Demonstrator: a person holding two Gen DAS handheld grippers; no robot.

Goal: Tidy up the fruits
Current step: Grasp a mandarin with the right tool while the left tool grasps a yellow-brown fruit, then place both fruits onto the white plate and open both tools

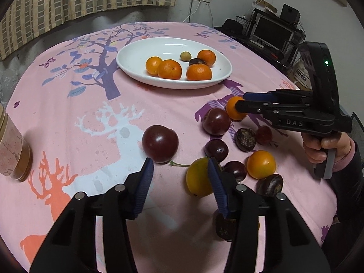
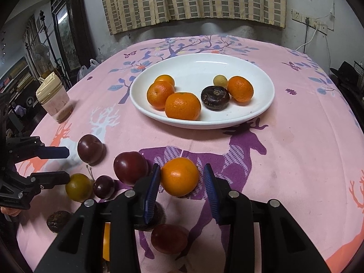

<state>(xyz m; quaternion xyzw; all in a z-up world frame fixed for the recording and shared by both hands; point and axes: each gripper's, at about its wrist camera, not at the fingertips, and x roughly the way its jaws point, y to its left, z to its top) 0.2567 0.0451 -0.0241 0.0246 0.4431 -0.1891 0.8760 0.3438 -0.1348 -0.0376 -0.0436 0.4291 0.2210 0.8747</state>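
The right claw was pinching a small orange, which sat on the pink cloth of the table near its front edge, not yet lifted clear as far as could be judged. The left claw hung spread beside it with nothing between its pads: a dark red plum lay just beyond one fingertip and a yellowish fruit lay partly hidden behind the other.

The white plate stood toward the far edge of the table and already held four oranges, a dark flattish fruit and a small pale round one. More plums, an orange and some dark brown fruits lay loose along the front edge, close together.

The step in hand looked like carrying the gripped orange to the plate. The next move called for a straight lift, so that the neighbouring plum touching that side was not rolled off, then a reach over the rim to a bare part of the plate before letting go. The left claw seemed placed to take the plum or the yellowish fruit next.
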